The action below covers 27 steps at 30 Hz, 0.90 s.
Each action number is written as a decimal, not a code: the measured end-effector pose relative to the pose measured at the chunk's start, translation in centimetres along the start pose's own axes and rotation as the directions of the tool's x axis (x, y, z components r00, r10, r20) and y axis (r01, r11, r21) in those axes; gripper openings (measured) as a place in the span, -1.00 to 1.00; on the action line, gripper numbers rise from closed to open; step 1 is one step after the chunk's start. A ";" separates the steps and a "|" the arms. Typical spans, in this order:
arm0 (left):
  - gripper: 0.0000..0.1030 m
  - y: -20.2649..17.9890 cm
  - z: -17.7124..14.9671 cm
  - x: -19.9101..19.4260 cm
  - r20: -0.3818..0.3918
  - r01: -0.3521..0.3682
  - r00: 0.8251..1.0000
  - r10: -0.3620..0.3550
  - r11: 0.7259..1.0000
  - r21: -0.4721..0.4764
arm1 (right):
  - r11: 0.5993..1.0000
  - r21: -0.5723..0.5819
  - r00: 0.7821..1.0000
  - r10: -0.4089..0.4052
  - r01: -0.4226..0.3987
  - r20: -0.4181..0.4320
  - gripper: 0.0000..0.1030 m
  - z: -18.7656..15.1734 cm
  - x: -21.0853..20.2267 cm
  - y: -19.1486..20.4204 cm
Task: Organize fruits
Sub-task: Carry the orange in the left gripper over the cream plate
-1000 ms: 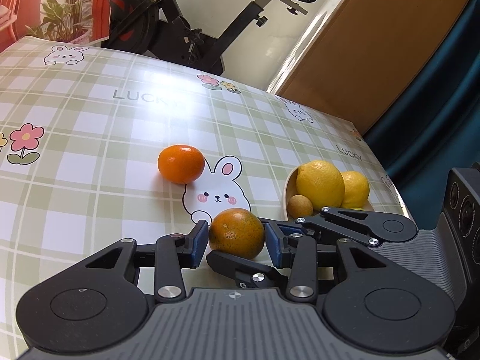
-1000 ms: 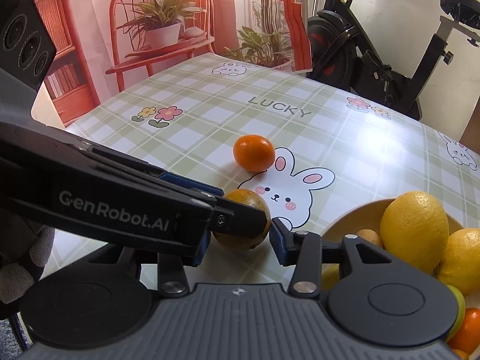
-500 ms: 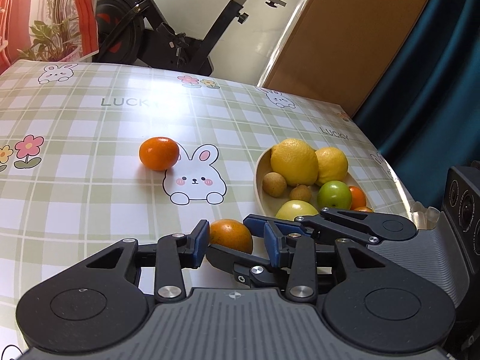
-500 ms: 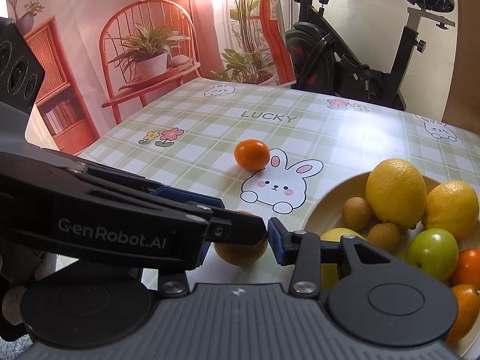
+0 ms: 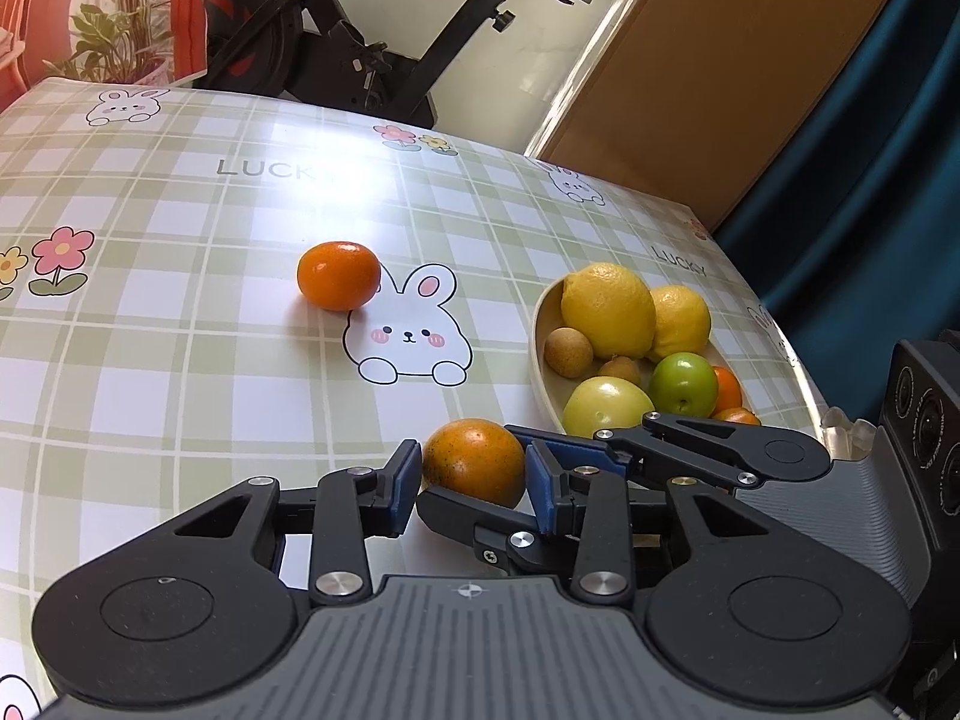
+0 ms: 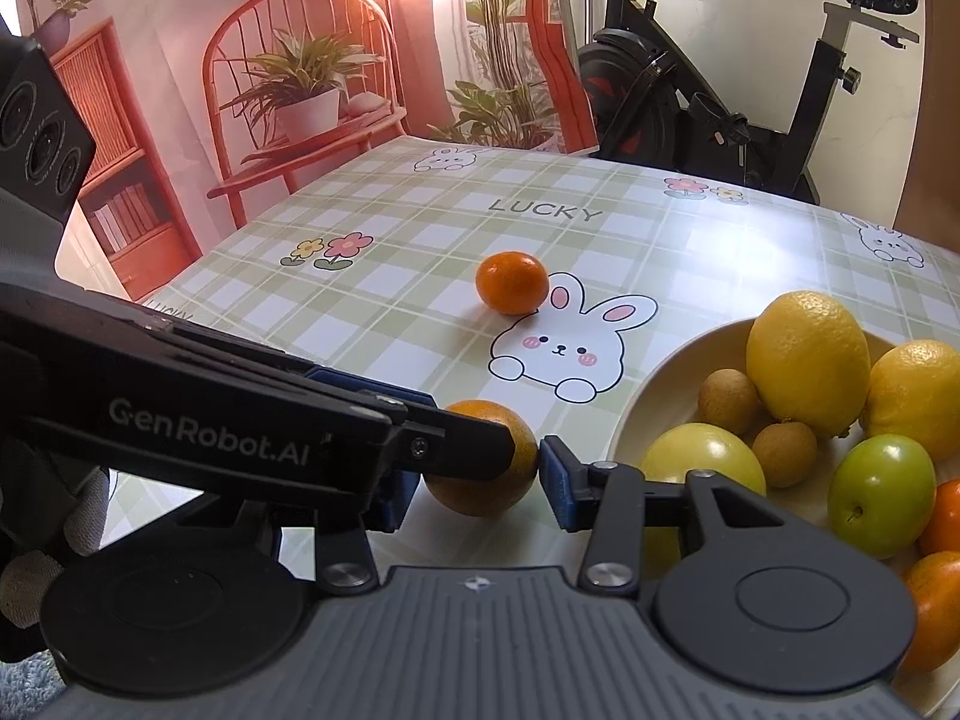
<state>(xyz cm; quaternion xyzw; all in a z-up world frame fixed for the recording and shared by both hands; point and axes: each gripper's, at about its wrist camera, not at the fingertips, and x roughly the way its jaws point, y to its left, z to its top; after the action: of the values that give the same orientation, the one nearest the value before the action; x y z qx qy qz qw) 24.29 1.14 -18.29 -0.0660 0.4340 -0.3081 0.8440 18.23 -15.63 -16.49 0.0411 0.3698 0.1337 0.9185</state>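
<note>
A dull, speckled orange [image 5: 474, 462] sits near the table's front, just left of the cream plate [image 5: 537, 348]. My left gripper [image 5: 474, 477] has its blue pads against both sides of it, and the jaws are closing. My right gripper [image 6: 474, 483] straddles the same orange [image 6: 480, 468] with a thin gap at each pad, and its jaws are opening. Its fingers [image 5: 690, 450] cross in front of the left ones. A bright tangerine [image 5: 339, 275] lies farther back beside the printed rabbit. The plate [image 6: 660, 372] holds two lemons, green fruits, small brown fruits and oranges.
The checked tablecloth [image 5: 150, 312] stretches left and back. The table's right edge runs just past the plate, with a dark blue curtain [image 5: 870, 180] beyond. An exercise bike [image 6: 720, 108] stands behind the table. A gloved hand [image 6: 24, 576] shows at lower left.
Both views have drawn back, so more of the plate shows. The left pads have come in onto the speckled orange. The right gripper has shifted sideways, still around it.
</note>
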 end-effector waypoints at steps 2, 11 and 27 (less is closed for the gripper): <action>-0.22 -0.2 -0.1 0.0 -0.004 -0.001 1.000 0.001 1.000 0.012 | 1.000 0.007 1.000 0.000 0.000 -0.012 -0.10 0.0 0.3 0.0; -0.23 -1.8 -1.1 -1.5 0.029 -0.009 1.000 0.008 1.000 0.015 | 0.999 0.046 1.000 0.012 -0.012 0.004 -0.11 -0.8 -0.9 -0.1; -0.23 -9.9 -1.4 -1.5 0.057 -0.011 0.998 0.001 0.985 0.173 | 0.989 0.147 0.986 -0.043 0.019 0.159 -0.11 -3.8 -8.6 -3.1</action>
<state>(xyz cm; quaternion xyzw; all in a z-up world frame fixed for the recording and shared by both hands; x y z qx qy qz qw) 18.01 -5.71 -14.32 0.0001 0.3816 -0.3400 0.8595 10.34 -21.08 -14.05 0.1126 0.3035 0.0885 0.9420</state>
